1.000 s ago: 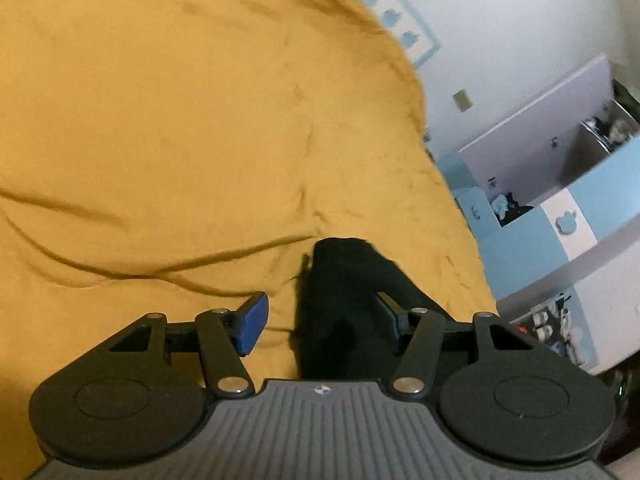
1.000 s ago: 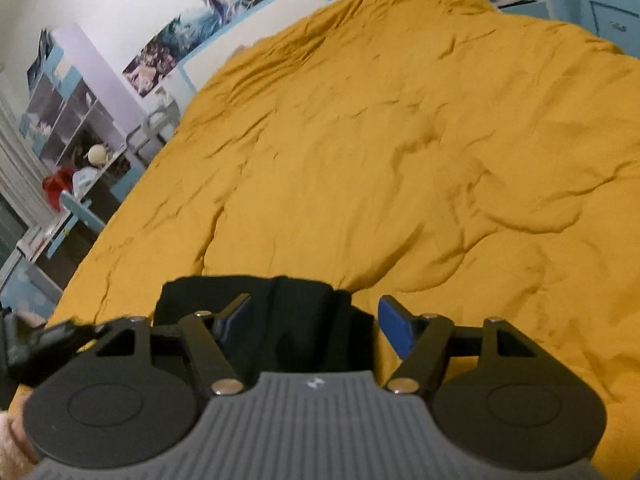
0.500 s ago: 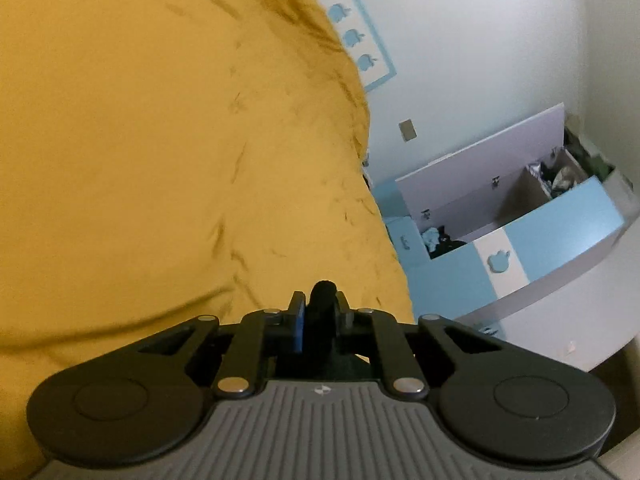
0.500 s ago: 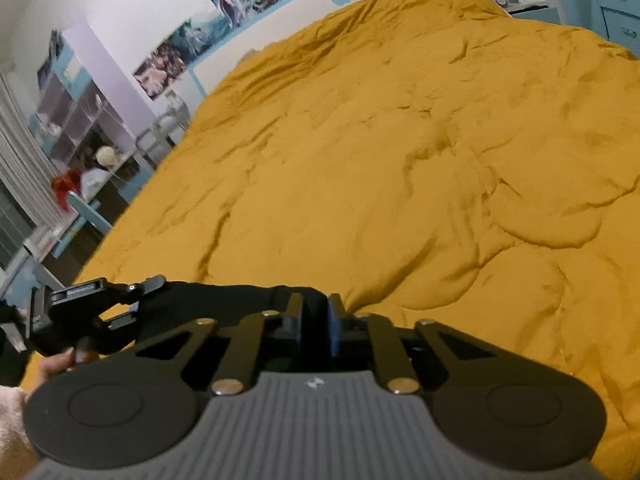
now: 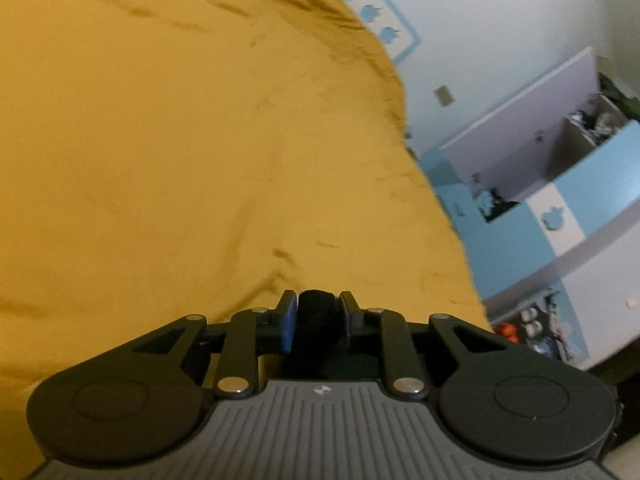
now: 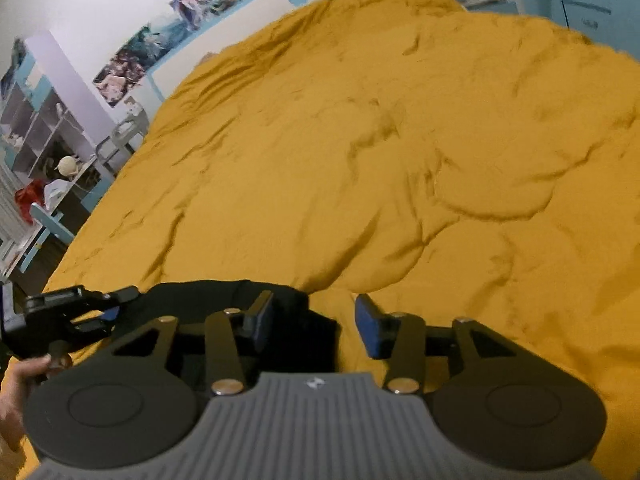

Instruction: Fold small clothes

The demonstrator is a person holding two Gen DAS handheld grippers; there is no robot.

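A small black garment (image 6: 224,292) lies on the yellow bedspread (image 6: 400,160), close under both grippers. In the left wrist view a bunched fold of the black garment (image 5: 318,304) fills the narrow gap of my left gripper (image 5: 318,316). Both blue pads touch it while the jaws are opening. In the right wrist view my right gripper (image 6: 316,326) has its jaws opening wide. The cloth lies beside its left pad, clear of the right pad. The left gripper (image 6: 116,308) shows at the far left on the garment's edge, held by a hand (image 6: 16,380).
The rumpled bedspread (image 5: 160,140) fills most of both views. A blue and white cabinet (image 5: 560,200) stands beside the bed on the right in the left wrist view. Open shelves (image 6: 44,140) and a blue chair (image 6: 48,224) stand at the left, a blue dresser (image 6: 592,4) far right.
A second ago both grippers stood open over the garment. Half a second ago both had closed on it. Now the right jaws have parted wide and the left jaws have parted slightly.
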